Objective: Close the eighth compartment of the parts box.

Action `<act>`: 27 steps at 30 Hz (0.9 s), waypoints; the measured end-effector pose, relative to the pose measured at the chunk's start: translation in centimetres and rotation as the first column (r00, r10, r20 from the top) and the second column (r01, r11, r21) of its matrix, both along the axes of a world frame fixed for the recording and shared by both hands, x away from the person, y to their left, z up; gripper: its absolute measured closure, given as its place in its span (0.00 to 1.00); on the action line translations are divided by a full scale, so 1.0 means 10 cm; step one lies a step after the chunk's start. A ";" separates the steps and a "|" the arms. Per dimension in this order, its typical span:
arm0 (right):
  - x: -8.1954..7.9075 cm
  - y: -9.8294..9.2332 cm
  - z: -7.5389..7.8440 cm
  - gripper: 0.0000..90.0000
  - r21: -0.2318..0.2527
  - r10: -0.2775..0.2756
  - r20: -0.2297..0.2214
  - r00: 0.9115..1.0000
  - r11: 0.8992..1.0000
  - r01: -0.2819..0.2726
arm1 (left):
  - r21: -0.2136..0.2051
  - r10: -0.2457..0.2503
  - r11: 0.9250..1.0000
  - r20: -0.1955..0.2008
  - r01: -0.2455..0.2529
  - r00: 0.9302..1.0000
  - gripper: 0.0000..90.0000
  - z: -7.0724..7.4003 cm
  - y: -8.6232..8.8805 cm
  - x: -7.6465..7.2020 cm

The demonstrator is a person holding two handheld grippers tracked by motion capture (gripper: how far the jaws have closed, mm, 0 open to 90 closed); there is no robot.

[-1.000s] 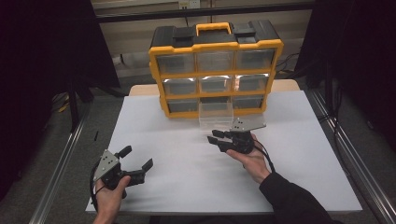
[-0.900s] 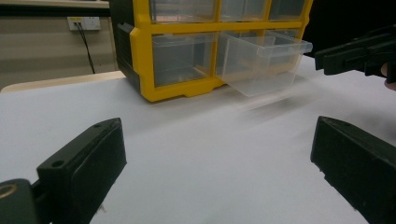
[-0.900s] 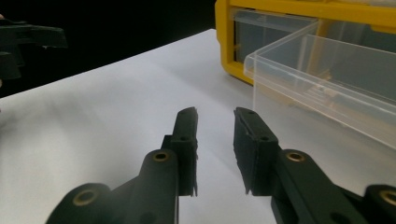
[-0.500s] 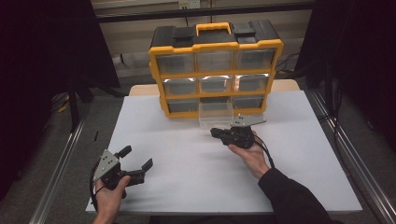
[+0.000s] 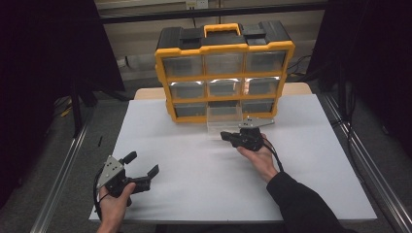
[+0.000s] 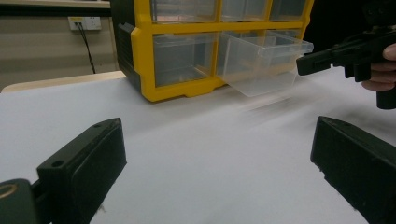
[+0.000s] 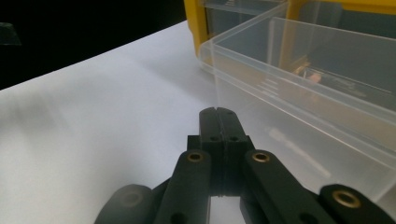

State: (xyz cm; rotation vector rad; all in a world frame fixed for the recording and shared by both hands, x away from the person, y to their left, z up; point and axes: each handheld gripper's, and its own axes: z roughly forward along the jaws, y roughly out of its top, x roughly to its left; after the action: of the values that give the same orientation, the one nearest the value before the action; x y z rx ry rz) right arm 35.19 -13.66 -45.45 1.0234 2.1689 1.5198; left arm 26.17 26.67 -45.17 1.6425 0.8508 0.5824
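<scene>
Jaws on my right gripper [image 7: 218, 114] have just been closing and now sit pressed flat together with nothing between them, a blunt tip, which I judge suits nudging better than pinching. That tip sits just beside the front wall of the clear drawer [image 7: 299, 84], pulled partway out of the bottom row of the yellow organizer [image 5: 224, 77]; whether it touches the plastic I cannot tell. The drawer seems to hold only something small and faint. My left gripper [image 5: 143, 172] rests low on the white table [image 5: 194, 160], well apart from the cabinet, jaws spread wide and empty, likely parked there so it stays out of the way.
</scene>
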 end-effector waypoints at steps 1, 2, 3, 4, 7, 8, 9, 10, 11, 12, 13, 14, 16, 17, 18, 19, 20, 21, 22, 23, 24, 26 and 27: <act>0.01 -0.01 -0.01 1.00 -0.007 -0.004 0.002 1.000 1.000 0.004 | 0.005 0.002 1.000 0.002 -0.002 1.000 0.03 0.00 0.00 0.00; 0.02 -0.01 -0.01 1.00 -0.007 -0.006 0.000 1.000 1.000 0.006 | 0.004 0.001 1.000 0.003 -0.002 1.000 0.03 0.00 0.00 0.00; 0.02 -0.01 -0.02 1.00 -0.009 -0.007 -0.002 1.000 1.000 0.007 | 0.005 0.001 1.000 0.003 -0.002 1.000 0.03 0.00 0.01 0.00; 0.03 -0.02 -0.02 1.00 -0.016 -0.007 -0.001 1.000 1.000 0.007 | 0.007 0.002 1.000 0.003 -0.002 1.000 0.03 0.00 0.01 0.00; 0.06 -0.03 -0.04 1.00 -0.039 -0.019 -0.004 1.000 0.999 0.019 | 0.005 0.002 1.000 0.003 -0.002 1.000 0.03 0.00 0.01 0.00; 0.08 -0.03 -0.03 1.00 -0.045 -0.019 -0.008 1.000 0.999 0.019 | 0.005 0.003 1.000 0.003 -0.003 1.000 0.03 0.00 0.01 0.00; 0.10 -0.04 -0.02 1.00 -0.047 -0.024 -0.004 1.000 0.999 0.023 | 0.003 0.000 1.000 0.003 0.000 1.000 0.03 0.00 0.01 0.00; 0.12 -0.05 0.00 1.00 -0.041 -0.026 -0.003 1.000 0.999 0.026 | -0.002 -0.002 1.000 0.003 0.003 1.000 0.03 0.00 0.00 0.00; 0.13 -0.05 0.01 1.00 -0.042 -0.030 0.001 1.000 0.999 0.030 | -0.004 -0.003 1.000 0.004 0.003 1.000 0.03 0.00 0.00 0.00; 0.14 -0.05 0.01 1.00 -0.045 -0.030 0.006 1.000 0.999 0.030 | -0.004 -0.002 1.000 0.003 0.002 1.000 0.03 0.00 0.00 0.00; 0.14 -0.04 0.01 1.00 -0.048 -0.025 0.005 1.000 0.999 0.025 | -0.004 -0.002 1.000 0.003 0.002 1.000 0.03 0.00 0.00 0.00; 0.14 -0.04 0.00 1.00 -0.053 -0.023 0.004 1.000 0.998 0.023 | -0.002 0.004 1.000 0.000 -0.004 1.000 0.03 0.00 0.00 0.00; 0.16 -0.03 -0.02 1.00 -0.056 -0.024 0.004 1.000 0.998 0.024 | -0.003 -0.002 1.000 0.004 0.002 1.000 0.03 0.00 0.00 0.00; 0.17 -0.03 -0.04 1.00 -0.055 -0.029 0.000 1.000 0.998 0.029 | -0.003 -0.003 1.000 0.004 0.003 1.000 0.03 0.00 0.00 0.00; 0.18 -0.04 -0.05 1.00 -0.053 -0.035 -0.004 0.999 0.998 0.035 | -0.007 -0.002 1.000 0.003 0.002 1.000 0.03 0.00 0.00 0.00; 0.19 -0.04 -0.06 1.00 -0.051 -0.038 -0.006 0.999 0.998 0.038 | -0.005 -0.003 1.000 0.006 0.003 1.000 0.03 0.00 0.00 0.00; 0.20 -0.04 -0.06 1.00 -0.050 -0.037 -0.008 0.999 0.998 0.037 | -0.005 -0.003 1.000 0.004 0.003 1.000 0.03 0.00 0.00 0.00; 0.20 -0.04 -0.07 1.00 -0.050 -0.040 -0.007 0.999 0.998 0.039 | -0.003 -0.003 1.000 0.004 0.003 1.000 0.03 0.00 0.00 0.00; 0.20 -0.04 -0.07 1.00 -0.051 -0.040 -0.007 0.999 0.998 0.040 | -0.005 0.000 1.000 0.002 0.000 1.000 0.03 0.00 0.00 0.00; 0.20 -0.04 -0.07 1.00 -0.050 -0.042 -0.006 0.999 0.998 0.042 | -0.001 -0.002 1.000 0.003 0.002 1.000 0.03 0.00 0.01 0.00; 0.21 -0.04 -0.07 1.00 -0.052 -0.043 -0.005 0.999 0.998 0.043 | -0.006 -0.002 1.000 0.004 0.002 1.000 0.03 0.00 0.00 0.00; 0.22 -0.04 -0.08 1.00 -0.051 -0.051 -0.003 0.999 0.997 0.051 | -0.003 -0.003 1.000 0.007 0.003 1.000 0.03 0.00 0.00 0.00; 0.22 -0.04 -0.09 1.00 -0.049 -0.052 -0.004 0.999 0.997 0.052 | -0.004 -0.003 1.000 0.006 0.003 1.000 0.03 0.00 0.00 0.00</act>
State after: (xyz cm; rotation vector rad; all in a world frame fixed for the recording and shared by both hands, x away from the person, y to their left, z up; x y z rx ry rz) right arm 37.42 -14.09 -46.30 1.0611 2.1550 1.4357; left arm 26.18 26.71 -45.14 1.6375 0.8442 0.5826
